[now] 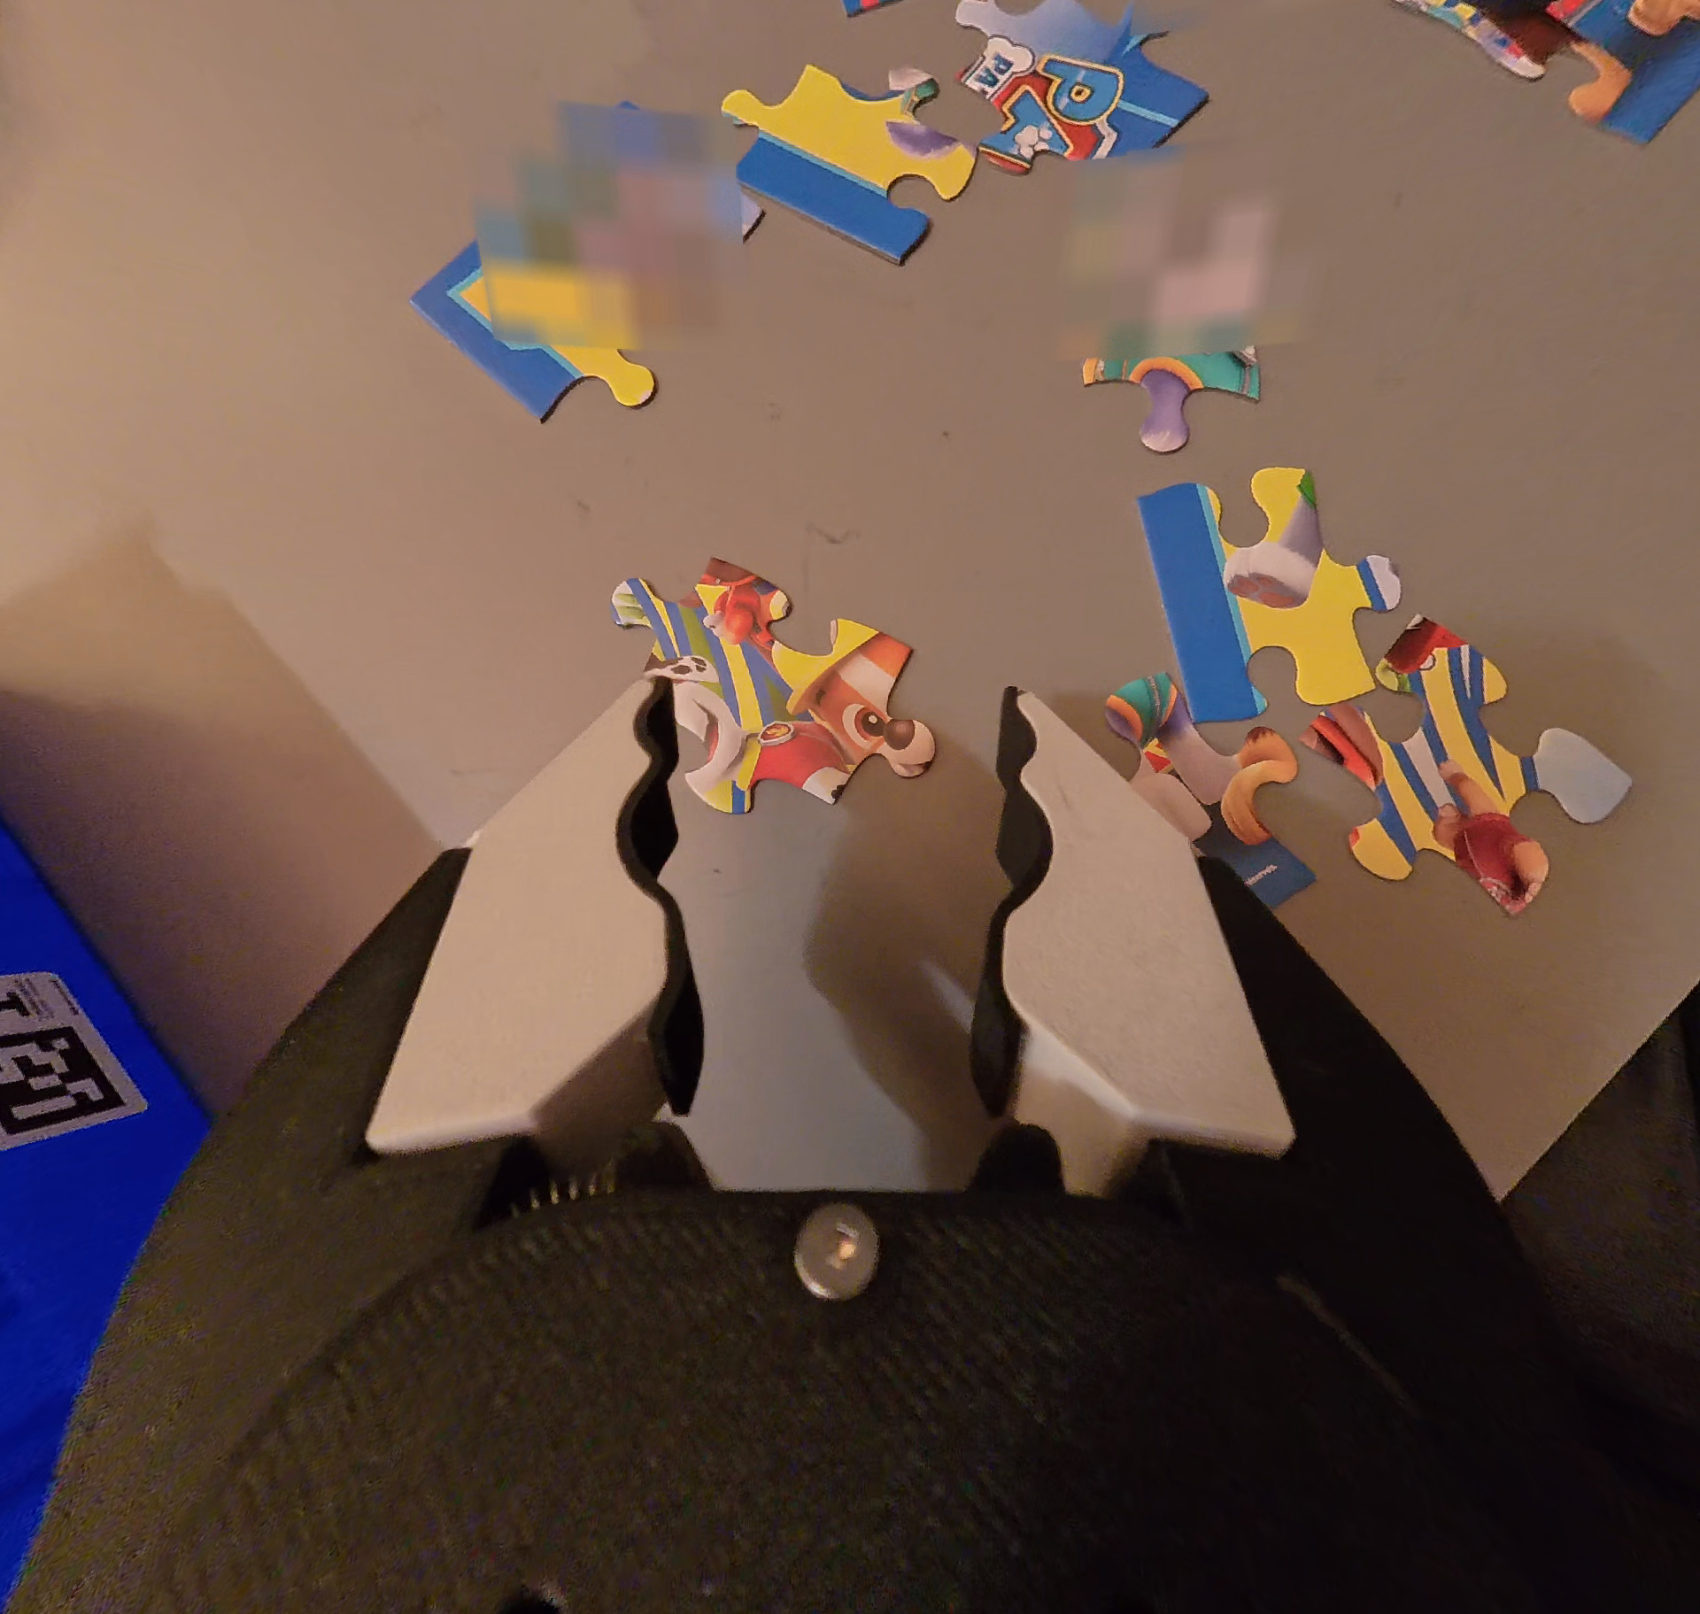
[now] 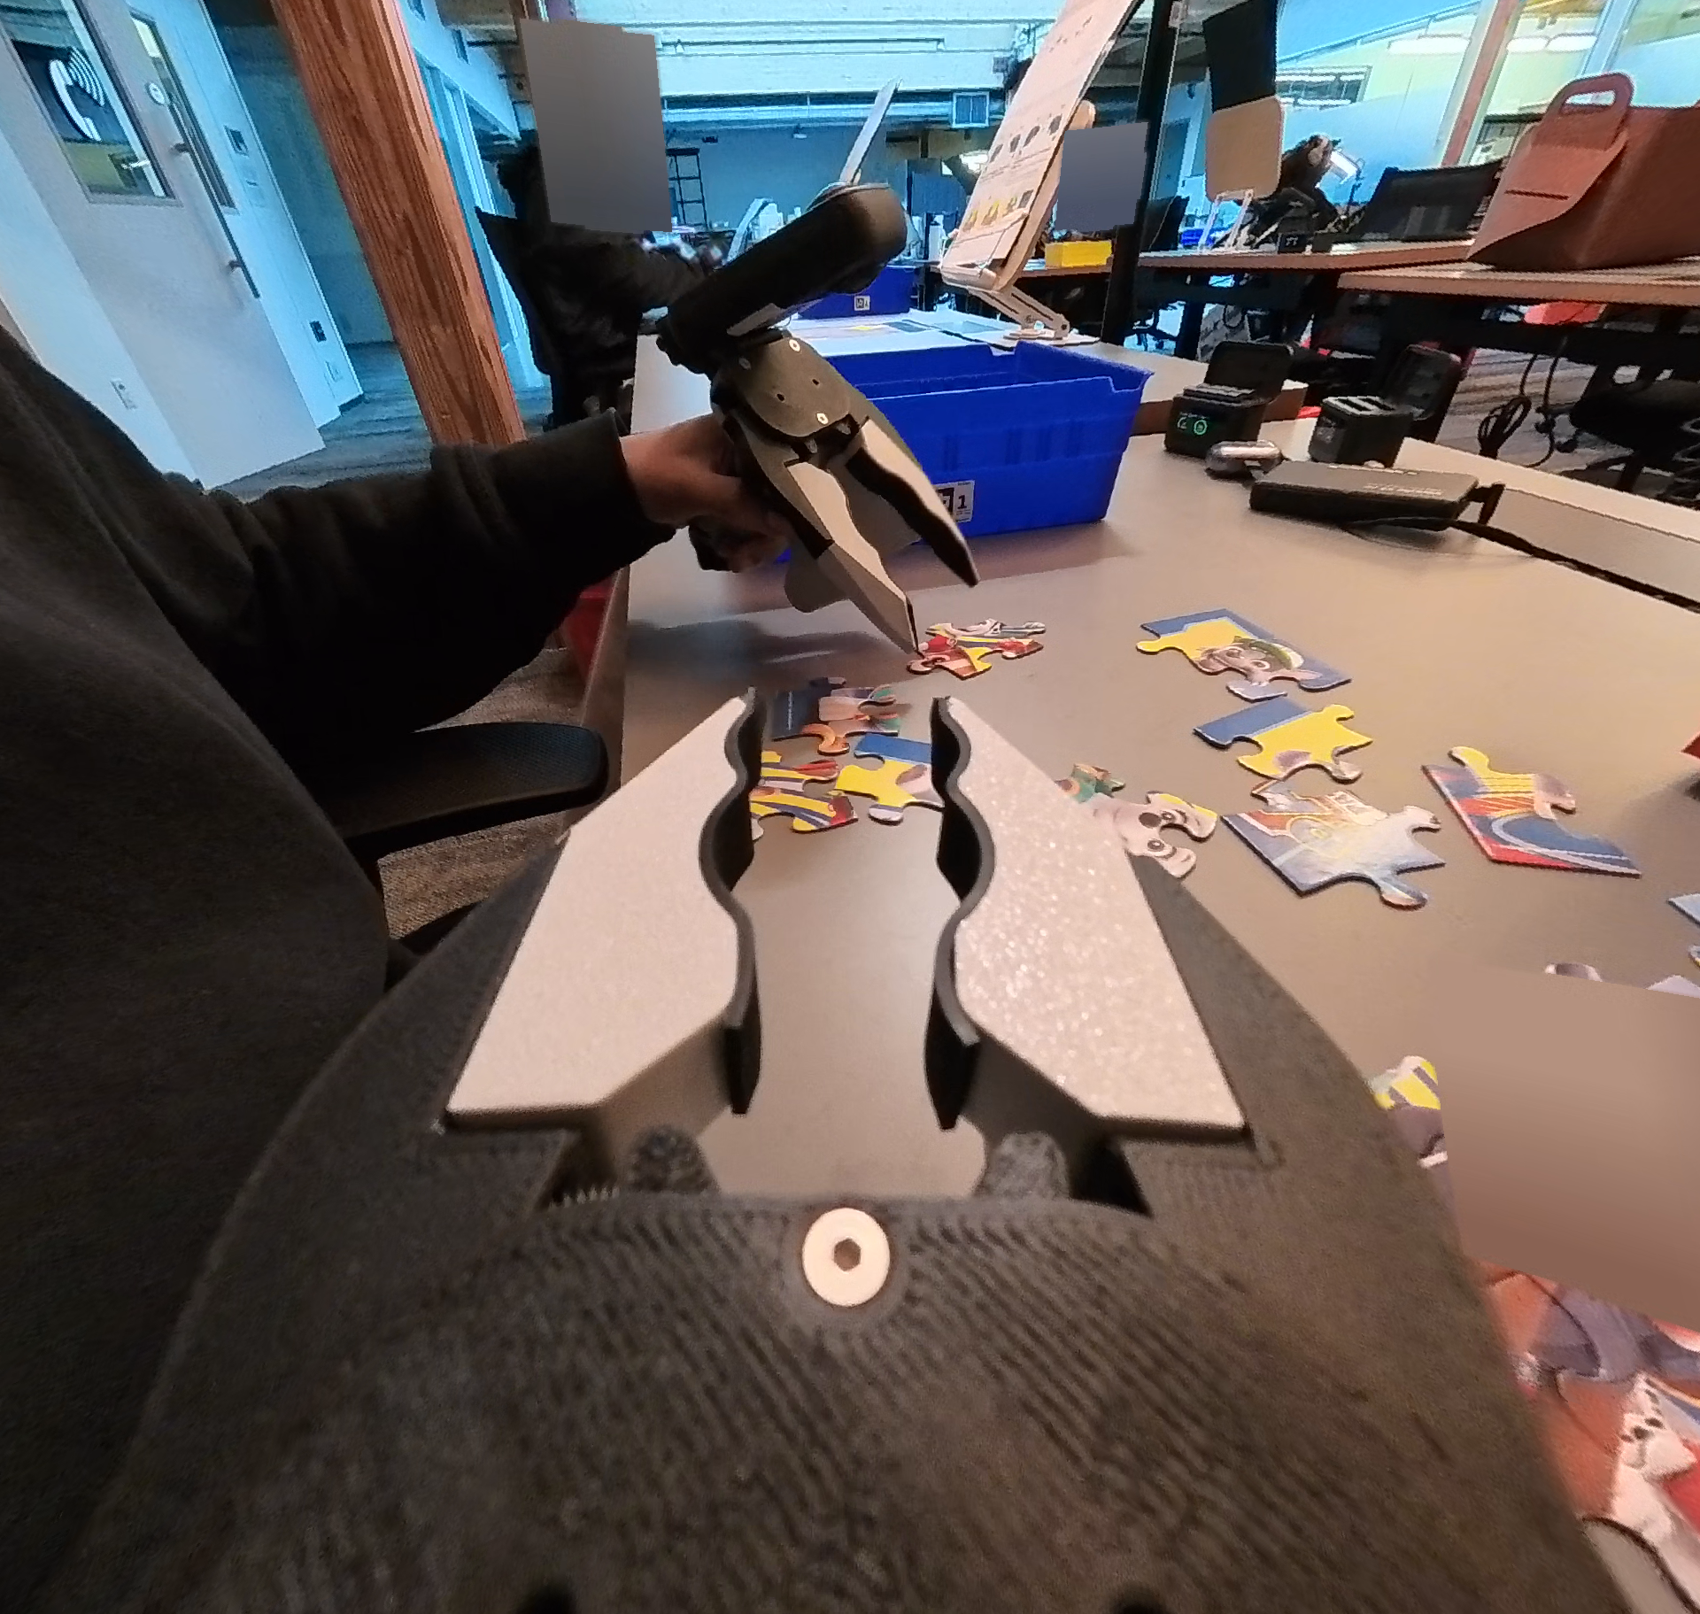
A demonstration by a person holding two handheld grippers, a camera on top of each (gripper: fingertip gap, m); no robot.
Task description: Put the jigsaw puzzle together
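A colourful jigsaw piece with a cartoon dog (image 1: 782, 705) lies flat on the grey table (image 1: 368, 144). My left gripper (image 1: 828, 696) is wide open just over it. Its left fingertip (image 1: 644, 696) is at the piece's left edge, and the right fingertip stands clear of it. The right wrist view shows the same: the left gripper (image 2: 940, 611) tilts down with one fingertip at the piece (image 2: 980, 641) and the other raised. My right gripper (image 2: 844, 703) is open and empty above the table, short of a small cluster of pieces (image 2: 855, 779).
Several loose puzzle pieces lie scattered over the table, such as a yellow and blue one (image 1: 846, 162) and a blue-edged one (image 1: 1260, 595). A blue bin (image 2: 1012, 429) stands behind the left gripper. Black devices (image 2: 1361, 489) sit at the back right. A chair armrest (image 2: 478, 770) is by the table's left edge. The tips of one gripper are about 25 cm away from the tips of the other.
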